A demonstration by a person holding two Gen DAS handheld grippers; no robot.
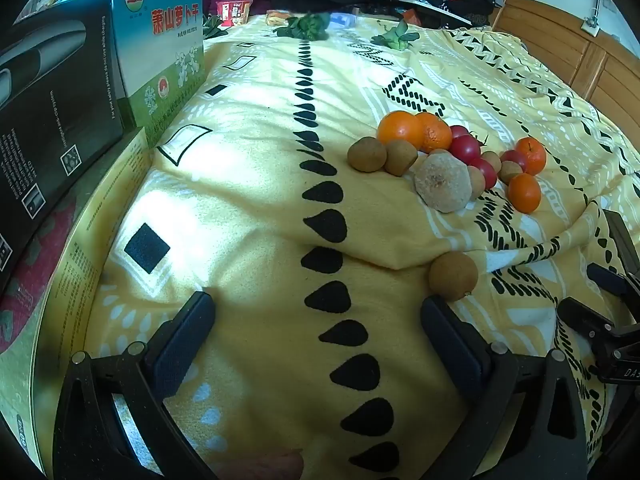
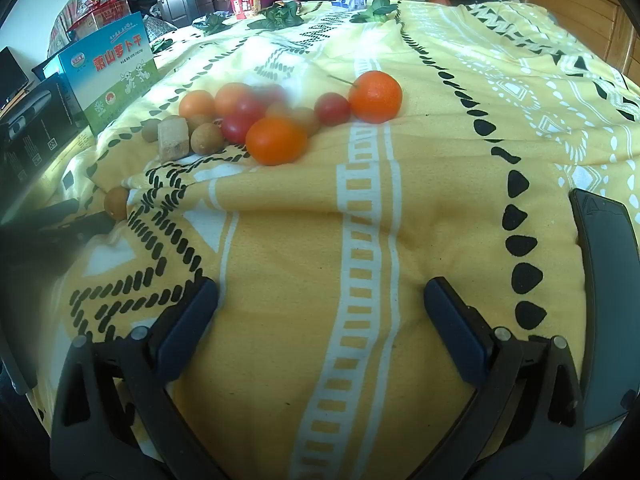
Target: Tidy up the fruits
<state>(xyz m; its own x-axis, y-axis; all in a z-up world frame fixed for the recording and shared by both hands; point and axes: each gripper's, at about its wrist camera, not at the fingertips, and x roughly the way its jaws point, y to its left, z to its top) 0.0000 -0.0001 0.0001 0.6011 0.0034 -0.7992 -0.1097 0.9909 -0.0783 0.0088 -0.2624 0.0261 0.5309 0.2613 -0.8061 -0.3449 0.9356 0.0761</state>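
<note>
A pile of fruit lies on the yellow patterned cloth [image 1: 256,184]: oranges [image 1: 400,129], red cherry tomatoes [image 1: 465,148], brown longans [image 1: 367,154] and a pale dried fruit [image 1: 442,182]. One longan [image 1: 453,275] lies apart, just beyond my left gripper's right fingertip. My left gripper [image 1: 316,312] is open and empty. In the right wrist view the pile shows an orange [image 2: 276,140], a stemmed orange [image 2: 375,96], a tomato [image 2: 332,109] and the lone longan [image 2: 116,203]. My right gripper [image 2: 320,300] is open and empty, short of the pile.
A green-blue carton [image 1: 168,52] and a black box [image 1: 52,108] stand at the left. Green leaves [image 1: 308,26] and a snack cup [image 1: 234,11] lie at the far end. A black phone [image 2: 608,300] lies at the right. The right gripper's body [image 1: 612,320] shows at the left view's right edge.
</note>
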